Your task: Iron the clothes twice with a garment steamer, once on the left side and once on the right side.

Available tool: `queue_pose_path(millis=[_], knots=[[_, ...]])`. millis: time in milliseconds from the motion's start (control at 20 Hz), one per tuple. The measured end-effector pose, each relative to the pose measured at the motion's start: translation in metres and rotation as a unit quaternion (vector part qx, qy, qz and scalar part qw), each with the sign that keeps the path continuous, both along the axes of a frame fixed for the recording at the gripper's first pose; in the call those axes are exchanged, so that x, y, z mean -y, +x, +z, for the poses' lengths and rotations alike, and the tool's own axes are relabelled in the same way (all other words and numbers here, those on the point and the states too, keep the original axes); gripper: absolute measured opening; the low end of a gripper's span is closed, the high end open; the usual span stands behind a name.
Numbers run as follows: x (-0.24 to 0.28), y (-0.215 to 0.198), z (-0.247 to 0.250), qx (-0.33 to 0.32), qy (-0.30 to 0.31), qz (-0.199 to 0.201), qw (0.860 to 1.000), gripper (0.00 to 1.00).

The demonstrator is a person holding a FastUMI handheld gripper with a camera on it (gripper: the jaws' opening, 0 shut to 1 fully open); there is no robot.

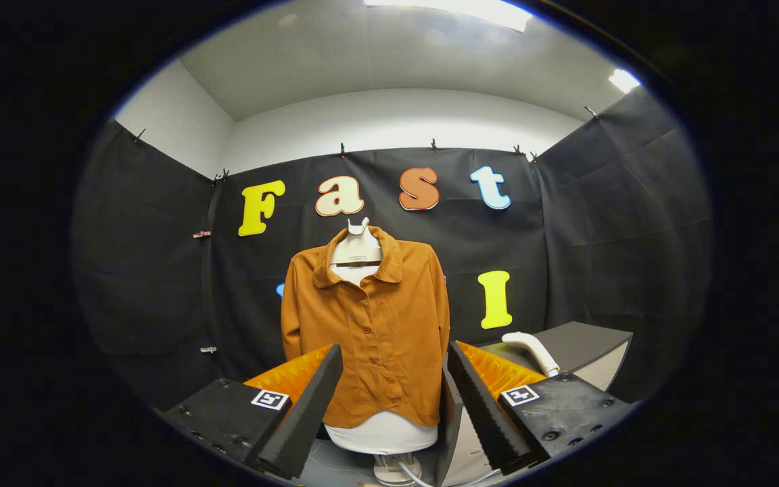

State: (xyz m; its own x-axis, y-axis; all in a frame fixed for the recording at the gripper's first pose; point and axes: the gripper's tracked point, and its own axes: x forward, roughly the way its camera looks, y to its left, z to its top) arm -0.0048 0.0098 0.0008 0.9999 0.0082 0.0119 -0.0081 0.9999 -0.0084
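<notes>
An orange-brown buttoned shirt (376,331) hangs on a white mannequin torso (381,433) straight ahead, beyond my fingers. My gripper (395,399) is open, its two black fingers (305,412) spread wide with nothing between them; the shirt's lower half shows in the gap. The white garment steamer (531,350) lies on a dark table (585,345) ahead and to the right, just past the right finger. Its handle is what I see; the head end is partly hidden behind the finger.
The mannequin stands on a white base (395,470) with a pale cable (416,477) trailing beside it. Black cloth walls close the booth behind and on both sides.
</notes>
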Motion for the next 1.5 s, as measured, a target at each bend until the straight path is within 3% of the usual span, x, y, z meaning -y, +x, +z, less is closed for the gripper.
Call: queue_pose_path(millis=[350, 750, 1000, 1500], knots=[[-0.018, 0.005, -0.013, -0.014, 0.0, -0.026, 1.0, 0.98], [-0.006, 0.011, -0.031, -0.031, -0.005, -0.09, 0.995, 0.98], [0.025, 0.034, -0.036, -0.034, -0.01, -0.116, 0.993, 0.98], [0.142, 0.13, -0.036, -0.041, -0.009, -0.142, 0.989, 0.98]])
